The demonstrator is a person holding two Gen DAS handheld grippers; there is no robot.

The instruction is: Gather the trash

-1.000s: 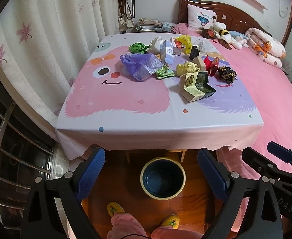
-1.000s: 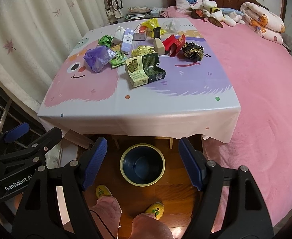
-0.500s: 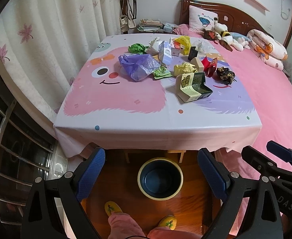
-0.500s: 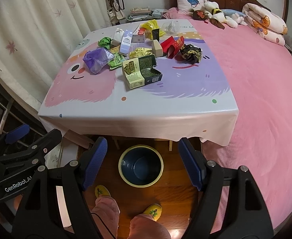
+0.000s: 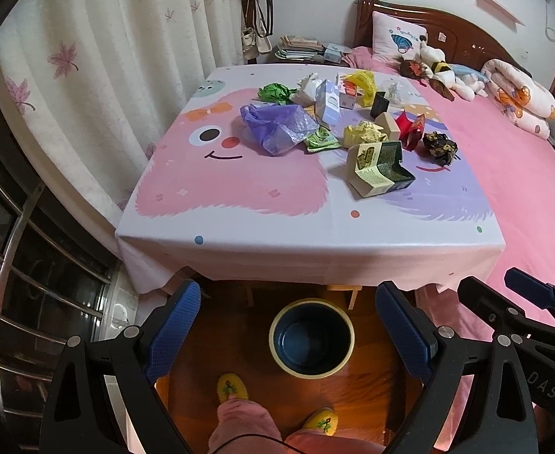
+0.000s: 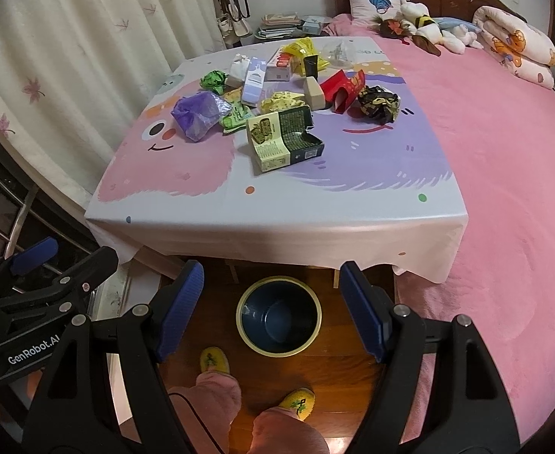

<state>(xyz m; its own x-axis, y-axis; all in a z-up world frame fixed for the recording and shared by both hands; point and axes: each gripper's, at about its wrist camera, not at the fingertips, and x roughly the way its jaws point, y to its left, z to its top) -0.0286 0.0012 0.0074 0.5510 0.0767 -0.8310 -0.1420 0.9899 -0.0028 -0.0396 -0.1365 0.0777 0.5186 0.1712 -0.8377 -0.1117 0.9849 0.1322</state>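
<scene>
Both grippers, left (image 5: 289,325) and right (image 6: 272,308), hover with jaws wide (empty) over the bin (image 5: 311,336); reaching first for the nearest carton (image 6: 283,138) on the counter (image 6: 277,204) seems wise.

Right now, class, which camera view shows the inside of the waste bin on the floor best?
The right wrist view: the waste bin sits nearly centred between the open right tool, and its dark floor looks bare. The left wrist view shows the same waste bin whole too, with a similar look inside.

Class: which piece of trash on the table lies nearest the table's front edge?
The open green-and-cream carton; all the other wrappers, boxes and bags sit farther back on the table.
</scene>
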